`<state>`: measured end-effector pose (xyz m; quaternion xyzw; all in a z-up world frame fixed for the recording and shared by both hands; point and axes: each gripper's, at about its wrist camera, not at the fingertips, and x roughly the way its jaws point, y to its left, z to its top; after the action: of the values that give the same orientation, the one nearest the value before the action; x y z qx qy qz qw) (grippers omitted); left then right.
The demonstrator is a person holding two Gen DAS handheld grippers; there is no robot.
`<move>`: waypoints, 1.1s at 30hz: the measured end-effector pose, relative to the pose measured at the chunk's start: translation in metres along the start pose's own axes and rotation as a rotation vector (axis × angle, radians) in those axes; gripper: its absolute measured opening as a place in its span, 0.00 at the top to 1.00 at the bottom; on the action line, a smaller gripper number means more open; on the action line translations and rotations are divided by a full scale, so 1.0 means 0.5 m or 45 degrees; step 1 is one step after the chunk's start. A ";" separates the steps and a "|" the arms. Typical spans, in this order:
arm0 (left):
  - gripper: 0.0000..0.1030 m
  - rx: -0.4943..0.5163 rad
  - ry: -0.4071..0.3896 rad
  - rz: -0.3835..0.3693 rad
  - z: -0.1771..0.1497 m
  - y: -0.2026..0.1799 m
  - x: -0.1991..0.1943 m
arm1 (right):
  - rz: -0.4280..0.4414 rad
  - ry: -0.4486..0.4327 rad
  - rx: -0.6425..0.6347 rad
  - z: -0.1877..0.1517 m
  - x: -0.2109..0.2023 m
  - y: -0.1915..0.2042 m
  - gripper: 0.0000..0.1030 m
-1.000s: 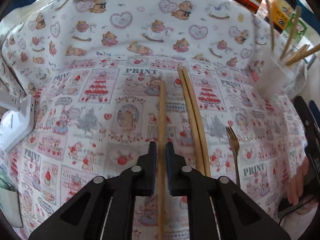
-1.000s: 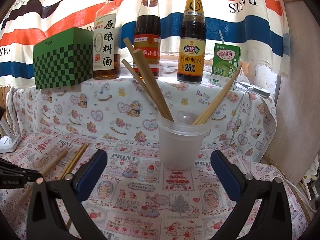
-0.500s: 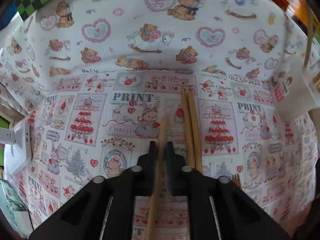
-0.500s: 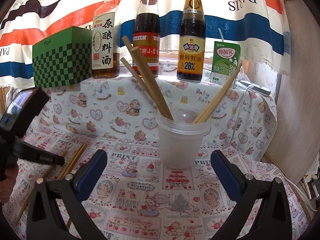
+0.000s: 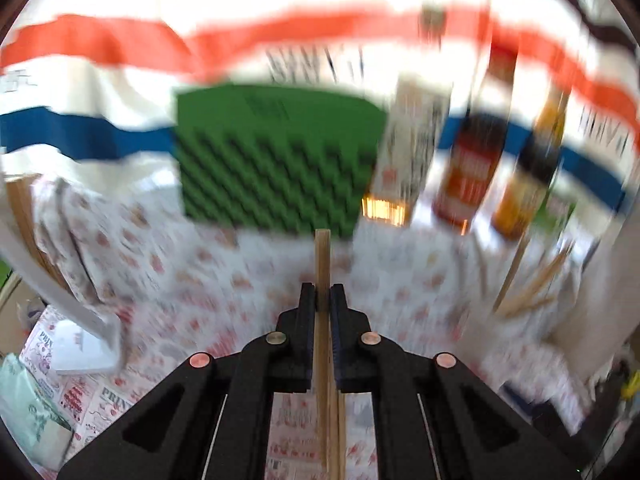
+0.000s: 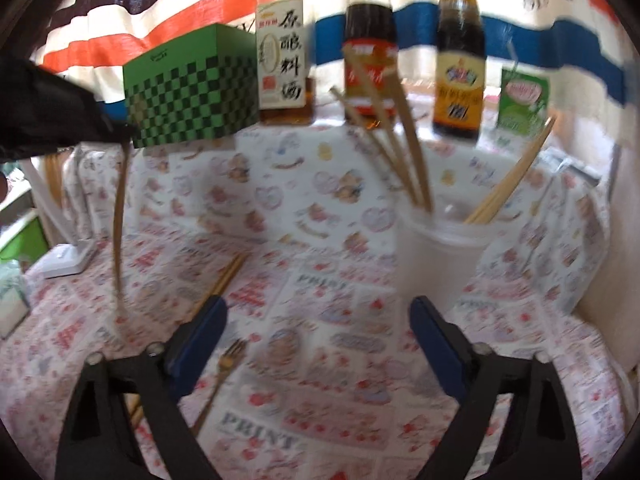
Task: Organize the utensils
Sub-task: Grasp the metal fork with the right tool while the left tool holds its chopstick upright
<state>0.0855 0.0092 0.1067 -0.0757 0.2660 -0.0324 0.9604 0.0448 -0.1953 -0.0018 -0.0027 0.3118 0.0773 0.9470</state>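
Moved: left tool (image 5: 323, 300) has lifted off the counter (image 6: 328, 344), clenched on one chopstick (image 5: 322, 256) — now hanging at left of the right view. Right tool (image 6: 316, 344) gapes, holding nothing. Done: several sticks in the cup (image 6: 438, 252). Left: chopstick pair (image 6: 224, 276), fork (image 6: 224, 368) — lower centre.

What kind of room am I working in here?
Likely a home kitchen or dining table: a bear-print tablecloth, sauce bottles along the back, and a plastic cup holding chopsticks.
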 end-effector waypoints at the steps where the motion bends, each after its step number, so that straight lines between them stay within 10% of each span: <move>1: 0.94 -0.031 -0.081 -0.011 -0.006 0.009 -0.025 | 0.028 0.030 0.023 0.000 0.004 -0.006 0.30; 12: 0.94 -0.084 -0.504 0.009 -0.060 0.063 -0.111 | 0.218 0.341 0.156 -0.008 0.056 -0.021 0.72; 33: 0.94 -0.143 -0.515 0.032 -0.083 0.067 -0.097 | 0.162 0.700 0.140 0.010 0.160 0.081 0.83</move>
<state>0.0231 0.0420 0.0904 -0.1308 0.0700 0.0104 0.9889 0.1053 -0.1437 -0.0434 0.0475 0.5600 0.1160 0.8189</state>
